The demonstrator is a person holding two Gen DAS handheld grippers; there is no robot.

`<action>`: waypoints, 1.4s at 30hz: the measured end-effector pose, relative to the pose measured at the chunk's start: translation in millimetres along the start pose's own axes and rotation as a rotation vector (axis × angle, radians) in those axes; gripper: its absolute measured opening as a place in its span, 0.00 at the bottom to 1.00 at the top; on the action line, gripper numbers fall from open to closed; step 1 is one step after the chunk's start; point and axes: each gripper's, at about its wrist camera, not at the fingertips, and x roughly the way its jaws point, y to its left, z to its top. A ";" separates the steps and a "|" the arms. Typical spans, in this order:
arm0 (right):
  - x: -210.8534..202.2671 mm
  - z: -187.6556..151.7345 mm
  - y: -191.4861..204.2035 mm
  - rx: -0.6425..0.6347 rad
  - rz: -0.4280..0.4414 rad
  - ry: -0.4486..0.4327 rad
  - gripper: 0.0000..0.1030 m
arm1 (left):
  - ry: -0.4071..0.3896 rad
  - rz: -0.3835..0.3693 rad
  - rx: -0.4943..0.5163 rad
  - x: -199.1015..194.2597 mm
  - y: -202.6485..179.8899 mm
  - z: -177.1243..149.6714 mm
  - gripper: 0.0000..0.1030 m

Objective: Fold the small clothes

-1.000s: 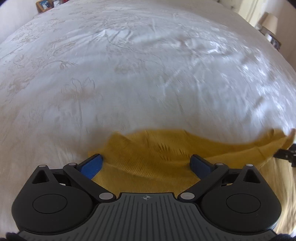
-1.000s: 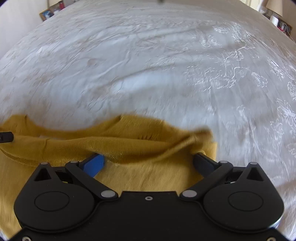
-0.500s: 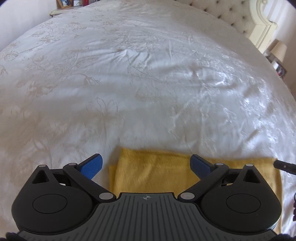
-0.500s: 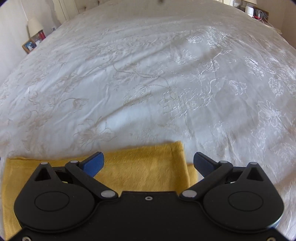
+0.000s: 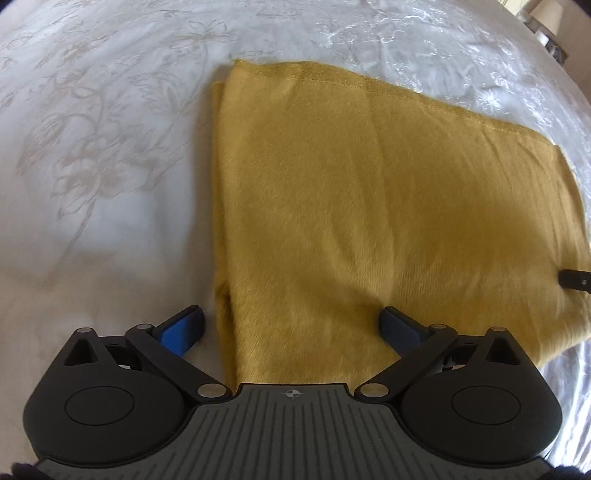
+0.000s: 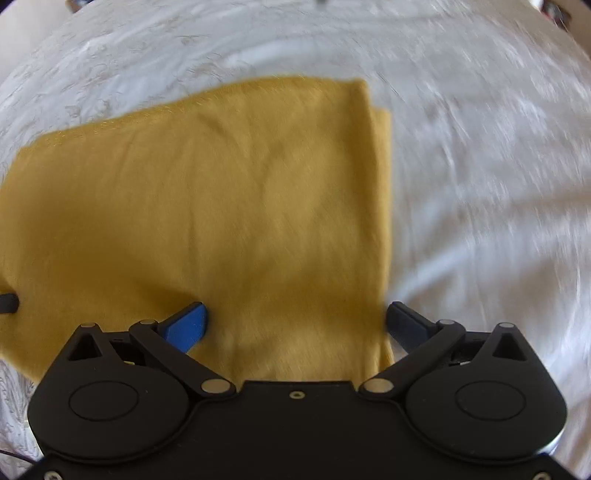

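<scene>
- The left gripper (image 5: 291, 326) has its jaws spread wide, nothing held between them; its blue left pad (image 5: 181, 328) is over bare bedspread, its right pad over cloth, so the jaws straddle the garment's left folded edge.
- The right gripper (image 6: 295, 325) is likewise wide apart and holds nothing; its left pad is over the cloth, and its right pad sits at the garment's right edge.
- The right wrist view is motion-blurred, so I cannot tell whether those pads touch the fabric.
- The folded mustard-yellow garment (image 5: 388, 206) lies flat as a rectangle on the white embroidered bedspread (image 5: 92, 166), long axis running left to right across both grippers.
- Its stitched hem is the far edge, and a lower layer peeks out along each side fold.
- A lamp (image 5: 546, 13) stands beyond the bed's far right corner.
</scene>
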 end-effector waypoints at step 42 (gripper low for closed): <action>-182.8 -38.4 40.8 0.192 0.163 -0.092 0.99 | 0.021 0.131 -0.007 -171.2 -101.4 -10.0 0.94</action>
